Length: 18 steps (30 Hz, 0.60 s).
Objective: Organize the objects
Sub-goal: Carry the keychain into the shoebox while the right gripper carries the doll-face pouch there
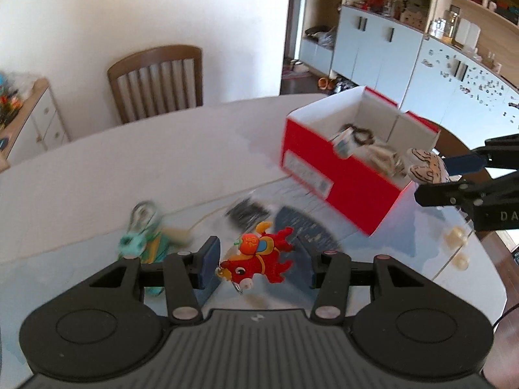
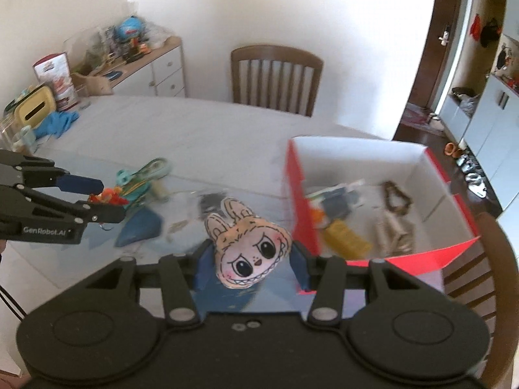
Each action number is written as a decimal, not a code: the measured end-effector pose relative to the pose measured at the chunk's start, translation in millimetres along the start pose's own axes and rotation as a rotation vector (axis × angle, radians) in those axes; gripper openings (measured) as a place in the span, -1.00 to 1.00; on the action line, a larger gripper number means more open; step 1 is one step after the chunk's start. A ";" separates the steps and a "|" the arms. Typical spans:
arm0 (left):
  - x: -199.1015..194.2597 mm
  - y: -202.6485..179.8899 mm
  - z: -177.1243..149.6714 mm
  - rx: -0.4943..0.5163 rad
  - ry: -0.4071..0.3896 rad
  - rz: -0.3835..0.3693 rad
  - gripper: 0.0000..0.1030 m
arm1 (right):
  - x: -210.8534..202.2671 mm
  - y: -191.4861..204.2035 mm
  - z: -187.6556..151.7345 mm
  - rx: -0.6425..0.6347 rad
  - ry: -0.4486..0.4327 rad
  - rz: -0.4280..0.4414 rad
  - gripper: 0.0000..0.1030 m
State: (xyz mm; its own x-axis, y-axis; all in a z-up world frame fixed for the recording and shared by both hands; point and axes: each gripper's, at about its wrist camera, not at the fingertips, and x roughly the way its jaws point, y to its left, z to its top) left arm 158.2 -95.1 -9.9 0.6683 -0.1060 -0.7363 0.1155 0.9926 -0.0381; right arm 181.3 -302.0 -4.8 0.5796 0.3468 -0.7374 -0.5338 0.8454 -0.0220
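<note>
blurred clutter, clipped edges

i can't read the smeared teal toy [image 1: 139,243] or dark packet [image 1: 248,214]; the red box [image 2: 454,249] hides its own near floor.

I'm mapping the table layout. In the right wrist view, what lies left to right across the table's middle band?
Left tongs holding the red toy → teal plush toy → bunny-face plush in the right tongs → red box.

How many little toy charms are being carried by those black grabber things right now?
2. A red dragon-like charm sits between the left tool's fingers; a bunny-eared plush face between the right's. More toys lie on the table.
</note>
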 end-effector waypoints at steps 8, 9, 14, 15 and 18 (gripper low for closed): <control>17.0 -51.0 44.2 0.030 -0.032 -0.019 -0.04 | -10.0 -60.5 8.5 0.007 -0.039 -0.038 -0.06; 19.7 -56.4 49.9 0.033 -0.035 -0.020 -0.04 | -9.9 -67.8 9.5 0.007 -0.042 -0.042 -0.06; 36.3 -86.4 74.7 0.053 -0.043 -0.024 -0.04 | -4.8 -101.6 13.4 0.002 -0.045 -0.050 -0.06; 39.5 -91.5 78.7 0.056 -0.043 -0.023 -0.04 | -3.5 -107.5 13.7 0.002 -0.045 -0.049 -0.06; 50.6 -107.1 90.2 0.064 -0.036 -0.023 -0.04 | 1.7 -126.0 15.6 -0.002 -0.039 -0.052 -0.05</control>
State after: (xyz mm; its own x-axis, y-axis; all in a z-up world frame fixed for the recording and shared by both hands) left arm 245.9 -212.2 17.9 0.6912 -0.1318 -0.7106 0.1767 0.9842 -0.0106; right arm 259.1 -401.6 7.3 0.6301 0.3183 -0.7083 -0.5036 0.8618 -0.0608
